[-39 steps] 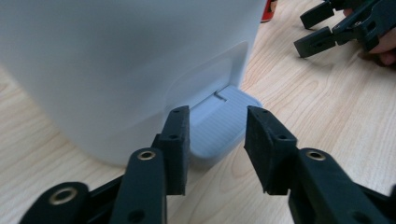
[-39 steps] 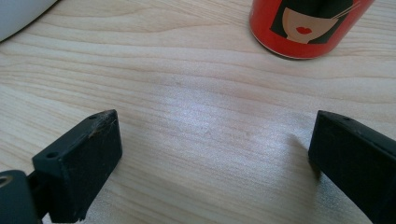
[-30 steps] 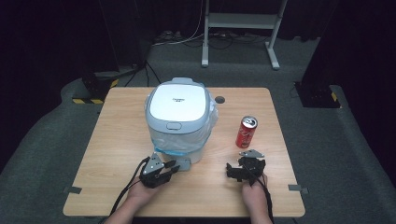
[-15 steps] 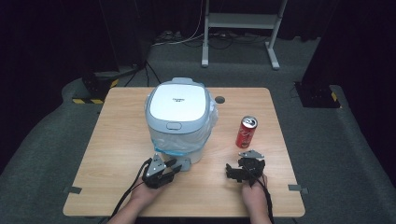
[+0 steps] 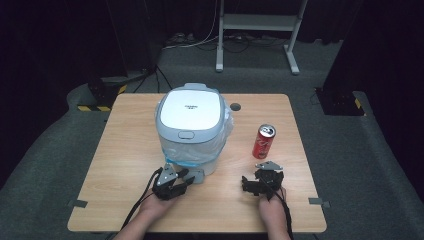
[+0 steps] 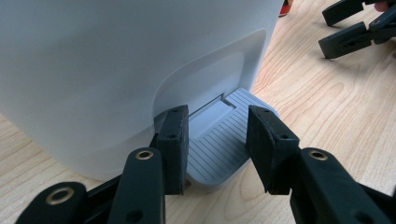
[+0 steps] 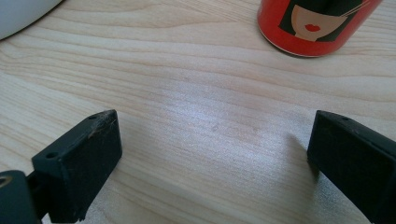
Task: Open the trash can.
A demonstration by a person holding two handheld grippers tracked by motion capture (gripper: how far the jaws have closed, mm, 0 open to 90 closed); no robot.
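Note:
A white pedal bin with a grey-rimmed lid and a blue liner stands mid-table. Its grey ribbed foot pedal sticks out at the near side. My left gripper is open and low at the bin's base. In the left gripper view its jaws stand one on each side of the pedal, close to the bin wall. My right gripper rests open on the table, nothing between its jaws. A red can stands upright beyond it, its base ahead of the jaws.
The wooden table has a round cable hole behind the bin. My right gripper's jaws appear to the right of the pedal in the left gripper view. A metal stand and cables lie on the floor beyond.
My left gripper has edged forward and to the right, up to the bin's pedal. The right gripper, the can and the bin have stayed put.

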